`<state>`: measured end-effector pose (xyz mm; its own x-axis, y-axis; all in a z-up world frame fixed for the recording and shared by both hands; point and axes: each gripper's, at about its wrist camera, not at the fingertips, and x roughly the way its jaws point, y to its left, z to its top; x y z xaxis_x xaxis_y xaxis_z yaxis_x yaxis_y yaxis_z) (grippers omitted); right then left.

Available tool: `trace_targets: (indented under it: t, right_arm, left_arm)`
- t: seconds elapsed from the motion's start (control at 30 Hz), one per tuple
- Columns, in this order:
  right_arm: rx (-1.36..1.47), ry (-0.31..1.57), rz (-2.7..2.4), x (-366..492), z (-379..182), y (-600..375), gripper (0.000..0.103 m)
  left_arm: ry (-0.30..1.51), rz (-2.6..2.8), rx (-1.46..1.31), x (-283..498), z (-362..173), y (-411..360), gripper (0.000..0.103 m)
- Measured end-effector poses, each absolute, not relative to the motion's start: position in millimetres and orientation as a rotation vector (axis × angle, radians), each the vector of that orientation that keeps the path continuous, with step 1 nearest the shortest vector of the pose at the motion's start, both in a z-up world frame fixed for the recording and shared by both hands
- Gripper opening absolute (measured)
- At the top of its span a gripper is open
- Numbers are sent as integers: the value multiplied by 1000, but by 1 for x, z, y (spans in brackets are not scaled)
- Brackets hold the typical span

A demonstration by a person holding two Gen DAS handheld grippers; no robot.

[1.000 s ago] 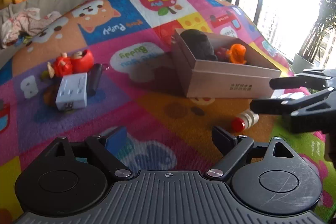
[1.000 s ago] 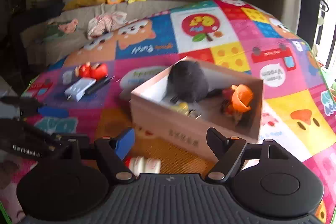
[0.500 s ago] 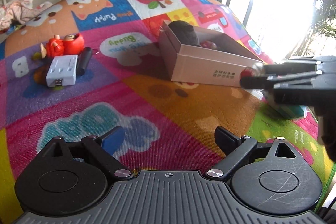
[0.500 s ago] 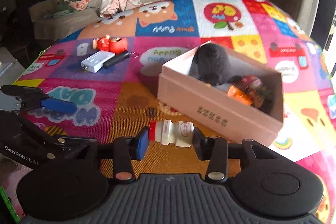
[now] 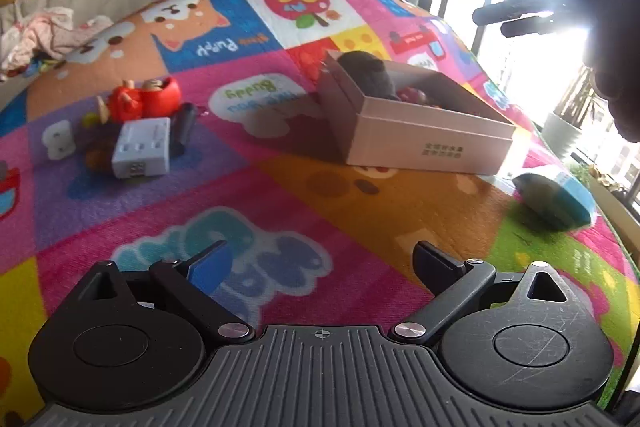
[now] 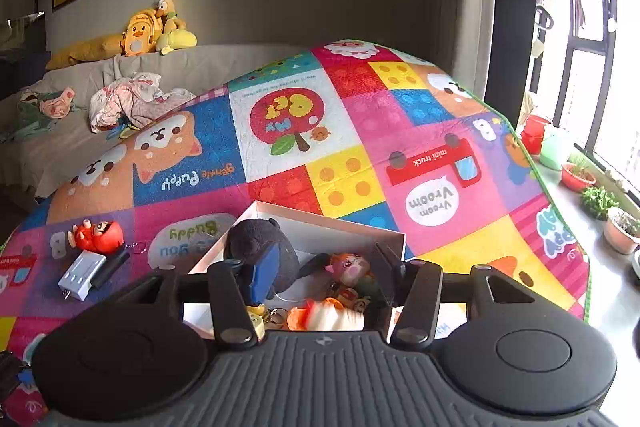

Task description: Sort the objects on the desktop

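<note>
Right gripper (image 6: 324,267), lower centre of frame, above the box (image 6: 320,227): jaws spread, gripping nothing. Small bottle (image 6: 328,315) blurred inside the box, below the jaws. Left gripper (image 5: 320,259), bottom centre: jaws spread, vacant, over the mat (image 5: 360,195).

Your right gripper (image 6: 320,273) hangs over the pink box (image 6: 320,227), jaws apart | below it, blurred, a small white bottle (image 6: 332,317) lies among a dark plush (image 6: 260,247) and a pink-faced figure (image 6: 352,269) | left on the mat (image 6: 360,131): white adapter (image 6: 82,269), red doll (image 6: 98,235)
</note>
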<state>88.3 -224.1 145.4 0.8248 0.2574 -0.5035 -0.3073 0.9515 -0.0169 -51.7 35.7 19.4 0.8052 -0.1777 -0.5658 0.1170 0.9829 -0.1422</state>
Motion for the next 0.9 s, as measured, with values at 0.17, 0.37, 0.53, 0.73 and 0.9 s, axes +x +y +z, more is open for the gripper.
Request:
trace_targets:
  t: [0.17,0.37,0.53,0.73,0.9]
  right_arm:
    - [-127,547,444,92,139,-167,67]
    - [-169,654,663,119,110,-51,82]
    - [-143,783,754,151,73,40,95]
    - [-230,812,700,174,31,103,101]
    - [-232,725,724,159,50,81,79]
  left_arm:
    - [572,-3,-78,-44,30,74,100]
    - [543,97,-10,-33,43,114,100]
    - [573,102,-15,-31,39,127,101]
    - [588,86,-12,-31,33,126,101]
    - [611,69,-17,-21,27,126,101]
